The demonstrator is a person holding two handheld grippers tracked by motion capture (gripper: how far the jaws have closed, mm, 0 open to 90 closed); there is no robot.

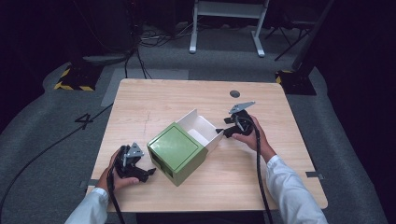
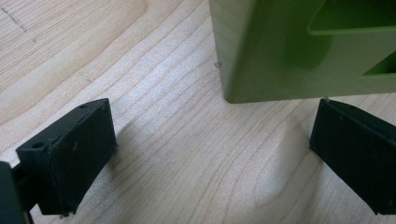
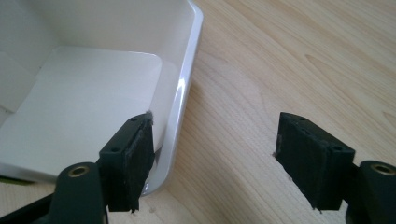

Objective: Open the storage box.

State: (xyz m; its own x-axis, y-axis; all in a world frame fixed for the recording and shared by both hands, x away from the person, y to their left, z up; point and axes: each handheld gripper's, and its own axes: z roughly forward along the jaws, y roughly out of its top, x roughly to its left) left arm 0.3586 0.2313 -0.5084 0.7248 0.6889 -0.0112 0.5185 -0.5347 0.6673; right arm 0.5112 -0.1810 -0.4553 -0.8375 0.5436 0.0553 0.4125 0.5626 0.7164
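Right fingers astride the white drawer rim, left fingers open by the green box.

My right gripper (image 1: 223,127) stands open, not pinching: one finger (image 3: 133,161) is inside the white drawer (image 1: 201,128), the other out over the surface (image 1: 261,177), wall between them. The drawer sticks out of the green box (image 1: 176,151) toward 1 o'clock, mid-surface. My left gripper (image 1: 145,173) is open and empty, the box corner (image 2: 233,84) just ahead at 1 o'clock. Right hand is nearer the drawer.
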